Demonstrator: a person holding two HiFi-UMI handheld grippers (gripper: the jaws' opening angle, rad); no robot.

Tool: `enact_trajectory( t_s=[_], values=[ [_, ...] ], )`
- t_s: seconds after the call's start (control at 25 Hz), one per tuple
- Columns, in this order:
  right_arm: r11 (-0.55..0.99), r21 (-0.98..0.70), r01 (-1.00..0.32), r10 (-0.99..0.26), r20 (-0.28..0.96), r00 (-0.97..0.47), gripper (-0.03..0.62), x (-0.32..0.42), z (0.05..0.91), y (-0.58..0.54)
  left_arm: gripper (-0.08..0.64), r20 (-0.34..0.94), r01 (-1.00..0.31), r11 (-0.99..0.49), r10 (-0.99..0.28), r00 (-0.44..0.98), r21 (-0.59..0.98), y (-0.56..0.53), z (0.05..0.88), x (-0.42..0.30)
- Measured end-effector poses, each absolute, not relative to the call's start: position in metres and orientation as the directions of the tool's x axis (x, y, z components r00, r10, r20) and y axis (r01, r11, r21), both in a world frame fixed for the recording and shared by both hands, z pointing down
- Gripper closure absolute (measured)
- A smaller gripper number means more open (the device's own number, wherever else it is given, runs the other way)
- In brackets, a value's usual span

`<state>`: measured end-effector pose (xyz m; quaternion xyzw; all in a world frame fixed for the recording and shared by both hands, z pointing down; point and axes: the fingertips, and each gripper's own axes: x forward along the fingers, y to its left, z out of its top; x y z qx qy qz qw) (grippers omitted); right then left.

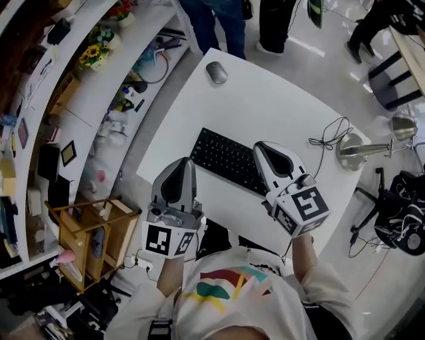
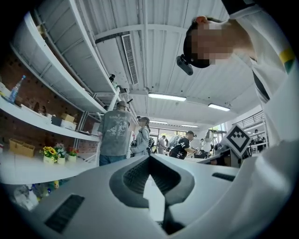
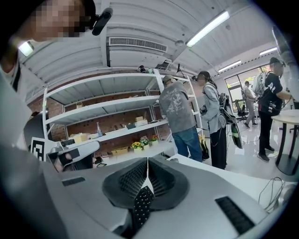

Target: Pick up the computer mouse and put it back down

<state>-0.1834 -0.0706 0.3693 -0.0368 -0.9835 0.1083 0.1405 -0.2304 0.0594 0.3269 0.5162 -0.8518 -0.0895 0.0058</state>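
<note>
The grey computer mouse [image 1: 216, 72] lies near the far edge of the white table [image 1: 279, 99], well away from both grippers. In the head view my left gripper [image 1: 188, 163] hangs over the table's near left edge, beside the black keyboard [image 1: 229, 161]. My right gripper [image 1: 261, 147] is over the keyboard's right part. Both point at the far side with their jaws together and nothing held. In the left gripper view the left gripper [image 2: 149, 158] has its tips meeting. The right gripper [image 3: 147, 159] is shut too, with keyboard keys showing below its tips. Neither gripper view shows the mouse.
A metal desk lamp [image 1: 358, 151] and a thin black cable [image 1: 330, 136] sit at the table's right. White shelves [image 1: 73, 99] with flowers and small items curve along the left, and a wooden crate [image 1: 93, 239] stands below them. People [image 1: 219, 20] stand beyond the table.
</note>
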Motion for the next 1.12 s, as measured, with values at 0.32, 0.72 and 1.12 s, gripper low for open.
enact_trajectory(
  t_s=[0.32,0.72,1.12],
  values=[
    [0.965,-0.262,0.022,0.121,0.366,-0.923,0.355,-0.28,0.417,-0.088,0.514,-0.086,-0.875,0.446,-0.88,-0.468,0.189,0.047,0.343,-0.293],
    [0.987,-0.152,-0.045,0.07,0.67,-0.739,0.244,-0.492,0.528,-0.16,0.514,-0.055,-0.85,0.45,-0.875,-0.481,0.275,0.048,0.389,-0.387],
    [0.995,-0.076,-0.071,0.017,0.792,-0.61,0.244,-0.538,0.609,-0.166,0.514,-0.012,-0.812,0.468,-0.864,-0.503,0.348,0.057,0.433,-0.458]
  ],
)
